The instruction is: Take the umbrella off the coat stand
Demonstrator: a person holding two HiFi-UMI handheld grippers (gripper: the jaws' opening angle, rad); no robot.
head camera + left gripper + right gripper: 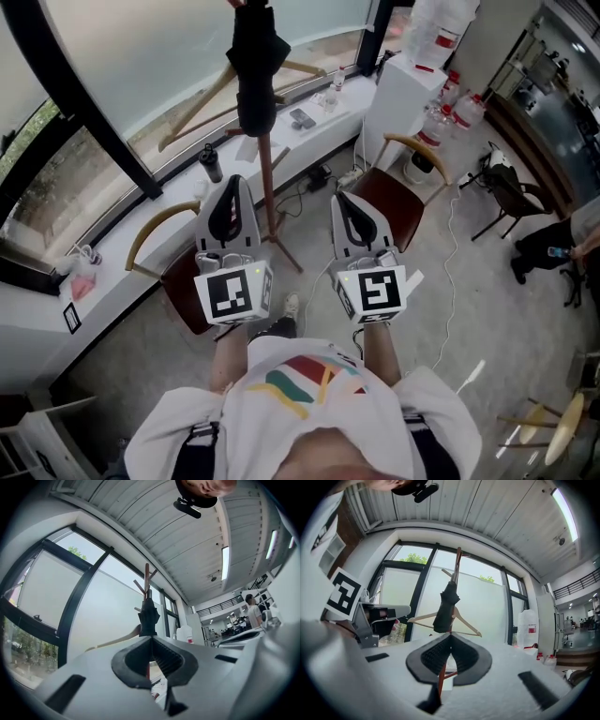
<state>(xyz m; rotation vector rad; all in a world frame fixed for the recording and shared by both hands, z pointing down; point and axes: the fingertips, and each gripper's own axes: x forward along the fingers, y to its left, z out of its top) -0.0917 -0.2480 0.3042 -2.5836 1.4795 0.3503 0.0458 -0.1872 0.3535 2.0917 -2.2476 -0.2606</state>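
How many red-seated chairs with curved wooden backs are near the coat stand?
2. The left chair stands beside the coat stand, near the window ledge; the right chair stands on the stand's other side. Others may be hidden out of frame.

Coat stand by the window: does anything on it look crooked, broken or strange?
Nothing stands out. The folded black umbrella hangs near the top of the coat stand, leaning a little in the right gripper view, and a wooden hanger hangs on the stand too. No damage shows.

R gripper jaws together, empty; black umbrella hangs on coat stand ahead
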